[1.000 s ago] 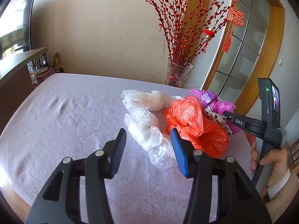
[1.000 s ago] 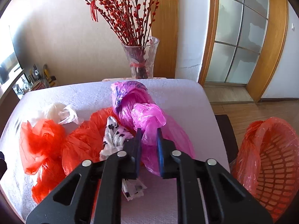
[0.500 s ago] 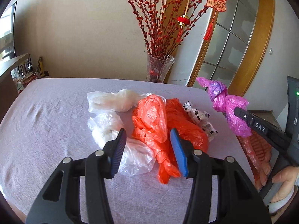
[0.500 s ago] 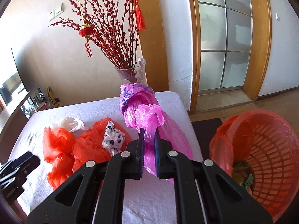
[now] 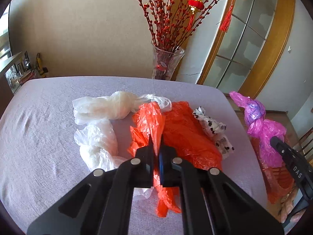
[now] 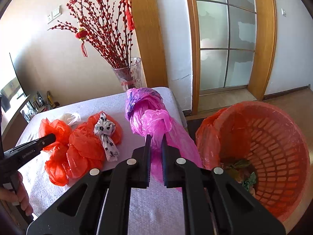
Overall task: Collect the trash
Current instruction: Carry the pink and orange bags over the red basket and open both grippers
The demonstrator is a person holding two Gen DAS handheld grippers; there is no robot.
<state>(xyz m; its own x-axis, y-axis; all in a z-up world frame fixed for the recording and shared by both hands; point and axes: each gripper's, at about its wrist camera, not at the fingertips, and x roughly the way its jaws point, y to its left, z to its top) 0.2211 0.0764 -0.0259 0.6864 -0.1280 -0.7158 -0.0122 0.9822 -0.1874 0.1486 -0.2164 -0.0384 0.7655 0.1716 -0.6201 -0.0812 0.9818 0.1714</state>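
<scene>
Orange plastic bag is pinched in the just-closed left gripper; right gripper clamps the pink bag past the table edge, beside the basket.

Left gripper jaws just closed, pinching orange bag on table.

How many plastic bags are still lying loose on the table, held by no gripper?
4: two whitish bags at the left, an orange bag in the middle, a spotted bag beside it. More may hide underneath.
</scene>
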